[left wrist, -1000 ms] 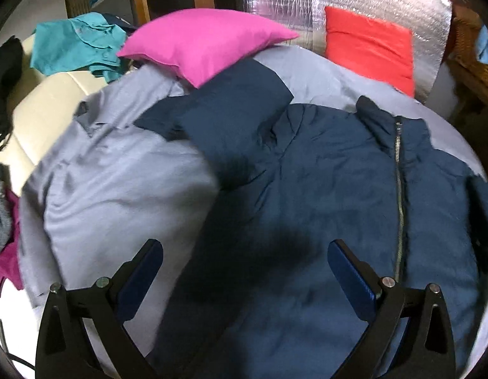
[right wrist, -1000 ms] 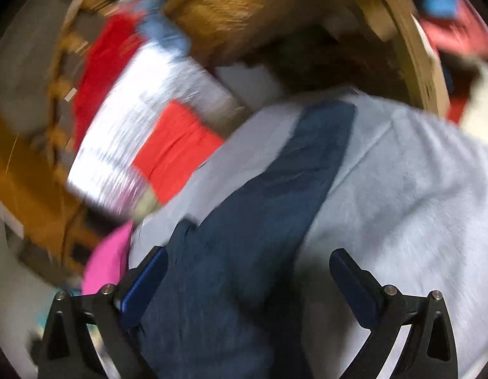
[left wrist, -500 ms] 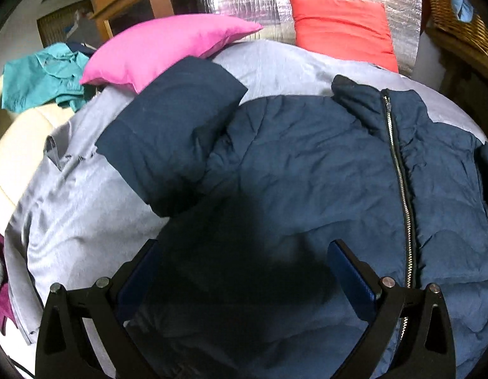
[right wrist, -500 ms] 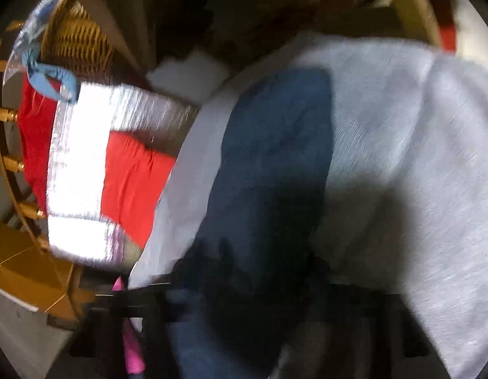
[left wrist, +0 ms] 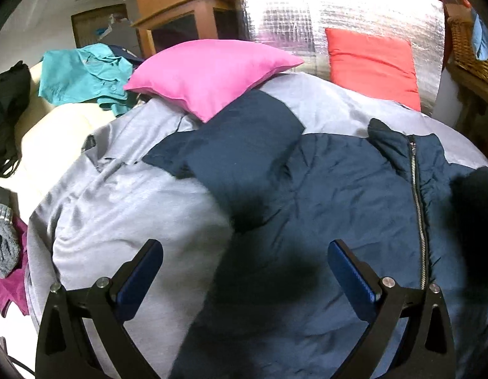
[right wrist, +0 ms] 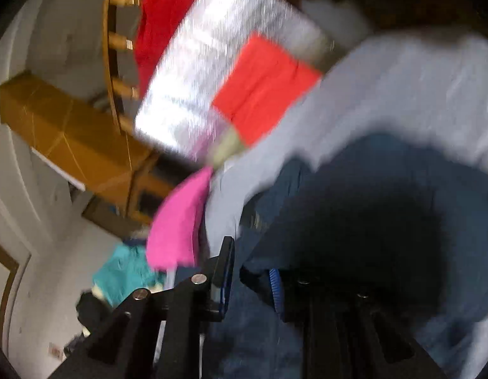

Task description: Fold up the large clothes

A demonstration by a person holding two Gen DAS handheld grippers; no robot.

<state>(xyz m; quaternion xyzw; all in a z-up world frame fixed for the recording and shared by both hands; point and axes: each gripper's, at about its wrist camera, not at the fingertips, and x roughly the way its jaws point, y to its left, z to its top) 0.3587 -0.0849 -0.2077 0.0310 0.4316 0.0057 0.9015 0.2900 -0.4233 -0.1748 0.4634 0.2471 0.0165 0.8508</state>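
Note:
A navy puffer jacket [left wrist: 338,195] lies zipped, front up, on a grey bed cover [left wrist: 124,214]. Its left sleeve [left wrist: 244,135] is spread up toward the pink pillow. My left gripper [left wrist: 244,271] is open and empty, hovering over the jacket's lower left side. In the blurred right wrist view my right gripper [right wrist: 252,279] has its jaws close together, shut on a fold of the jacket's right sleeve [right wrist: 386,221], which is lifted off the cover.
A pink pillow [left wrist: 209,72] and a red pillow [left wrist: 370,60] lie at the bed's head against a silver foil panel [left wrist: 307,15]. A teal shirt [left wrist: 82,75] lies on a cream seat to the left. Wicker shelving [left wrist: 471,53] stands at right.
My right gripper has closed on the jacket's right sleeve and swung it up and over, blurring the view. My left gripper drifted slightly back and left, staying open.

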